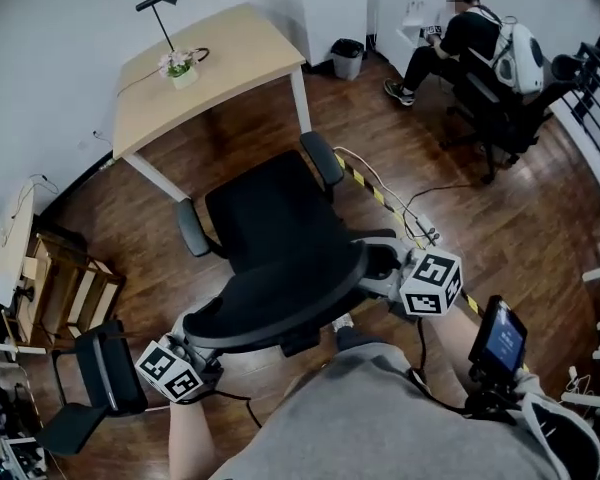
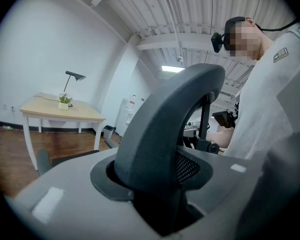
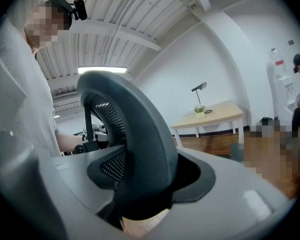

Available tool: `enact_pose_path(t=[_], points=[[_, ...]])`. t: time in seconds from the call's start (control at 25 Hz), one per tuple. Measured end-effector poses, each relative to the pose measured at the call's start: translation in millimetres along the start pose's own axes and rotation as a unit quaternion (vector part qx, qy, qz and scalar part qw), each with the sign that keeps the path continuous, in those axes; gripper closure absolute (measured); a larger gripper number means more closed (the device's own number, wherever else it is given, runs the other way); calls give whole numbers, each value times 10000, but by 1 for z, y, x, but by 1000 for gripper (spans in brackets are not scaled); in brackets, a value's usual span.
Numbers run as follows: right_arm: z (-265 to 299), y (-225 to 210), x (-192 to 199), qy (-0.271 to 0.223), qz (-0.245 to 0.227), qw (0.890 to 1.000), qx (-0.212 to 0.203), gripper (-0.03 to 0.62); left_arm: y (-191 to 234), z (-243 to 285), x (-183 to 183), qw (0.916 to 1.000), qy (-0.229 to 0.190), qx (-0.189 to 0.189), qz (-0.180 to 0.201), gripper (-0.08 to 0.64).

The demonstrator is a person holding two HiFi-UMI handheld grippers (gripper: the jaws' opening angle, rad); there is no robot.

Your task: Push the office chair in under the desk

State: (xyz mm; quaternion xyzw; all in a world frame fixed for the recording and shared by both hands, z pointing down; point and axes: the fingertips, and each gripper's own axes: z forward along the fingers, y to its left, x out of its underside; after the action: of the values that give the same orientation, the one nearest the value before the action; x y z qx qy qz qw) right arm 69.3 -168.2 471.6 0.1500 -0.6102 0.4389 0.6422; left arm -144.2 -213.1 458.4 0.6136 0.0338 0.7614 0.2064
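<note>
My left claw [image 1: 192, 346] and right claw [image 1: 383, 268] each grip one backrest end of the office chair [image 1: 275, 218], so I can steer it squarely. It stands mid-frame, seemingly just short of the desk [image 1: 230, 63] at upper left.

Dark wood floor [image 1: 500, 238] bearing a light desk [image 1: 235, 68] by the wall, a black chair [image 1: 270, 213] just in front of it, a bin [image 1: 347, 58] at the wall to the desk's right, and a striped cable strip [image 1: 365, 180] running past the chair. On the desk stand a lamp [image 1: 166, 13] and a potted plant [image 1: 180, 66], close together. A wooden shelf [image 1: 65, 283] stands on the floor at left.
</note>
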Motion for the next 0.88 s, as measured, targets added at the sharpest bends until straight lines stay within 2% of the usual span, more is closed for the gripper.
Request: enact_pose_path(t=[0.56,0.88], points=[[59,-94,-49,71,-68,9997,-202,333,88,57,-45,9995,-163,-261,73,345],[89,-136,-63,96,-60,9996,-241,331,130,82,-56,9995,-126,-280,-11,347]])
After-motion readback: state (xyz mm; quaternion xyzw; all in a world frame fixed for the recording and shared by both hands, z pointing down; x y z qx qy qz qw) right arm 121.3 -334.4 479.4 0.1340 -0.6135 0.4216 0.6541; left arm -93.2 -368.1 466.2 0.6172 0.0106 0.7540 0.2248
